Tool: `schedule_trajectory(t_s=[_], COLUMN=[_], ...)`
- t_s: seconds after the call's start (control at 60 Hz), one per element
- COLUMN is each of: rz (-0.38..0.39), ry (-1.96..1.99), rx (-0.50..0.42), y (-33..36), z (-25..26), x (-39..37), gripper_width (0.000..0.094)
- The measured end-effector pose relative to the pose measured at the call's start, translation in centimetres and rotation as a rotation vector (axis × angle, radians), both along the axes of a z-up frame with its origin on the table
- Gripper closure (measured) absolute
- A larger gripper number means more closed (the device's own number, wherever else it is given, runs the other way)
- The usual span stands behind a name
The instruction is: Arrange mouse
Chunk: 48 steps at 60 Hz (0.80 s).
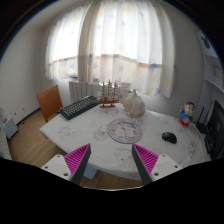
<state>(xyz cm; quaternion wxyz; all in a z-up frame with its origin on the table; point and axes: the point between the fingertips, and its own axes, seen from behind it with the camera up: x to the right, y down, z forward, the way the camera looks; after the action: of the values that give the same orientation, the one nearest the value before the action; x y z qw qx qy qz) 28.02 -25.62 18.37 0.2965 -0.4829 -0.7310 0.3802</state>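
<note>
Here there is one white table (95,130) with a marble look, and it is the thing to go by. On the table lies one mouse (169,137). It is small and black, and it sits near the table's right end, well apart from the gripper (110,160). Nothing is touching it.

One round plate (126,130) with a pattern sits near the middle of the table. One dark keyboard (80,106) lies at the far left side of the table, turned at a slant. One pale bag (133,104) stands at the far side of the table, just behind the plate. One small wooden rack (109,93) stands at the far edge too, between the keyboard and the bag. One little toy figure (186,113) in bright colors stands near the far right end, beyond the mouse.

Behind the table hang white curtains (115,45) over a bright window.

The gripper is held up above the near edge of the table and looks down along it. Its two fingers (74,160) have pink pads and stand wide apart. They hold nothing. The plate is ahead of the gap between them.
</note>
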Motion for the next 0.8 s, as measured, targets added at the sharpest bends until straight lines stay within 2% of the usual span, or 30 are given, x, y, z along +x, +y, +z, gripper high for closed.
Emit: schedule_trajectory(t_s=[0.133,0.45,0.6,0.8], rz=[-0.081,-0.284,-0.360,-0.393], ry=[0.004,0.028,0.017,0.046], rx=[0.023,0.079,0.073,0.049], y=[4.0,20.7,25.8,29.4], z=[-0.8,-4.2,-5.7,-7.4], x=[-1.6,-7.6,-8.9,-12.3], gripper_width=[0.0085,0.0083,0.0081,0.0082])
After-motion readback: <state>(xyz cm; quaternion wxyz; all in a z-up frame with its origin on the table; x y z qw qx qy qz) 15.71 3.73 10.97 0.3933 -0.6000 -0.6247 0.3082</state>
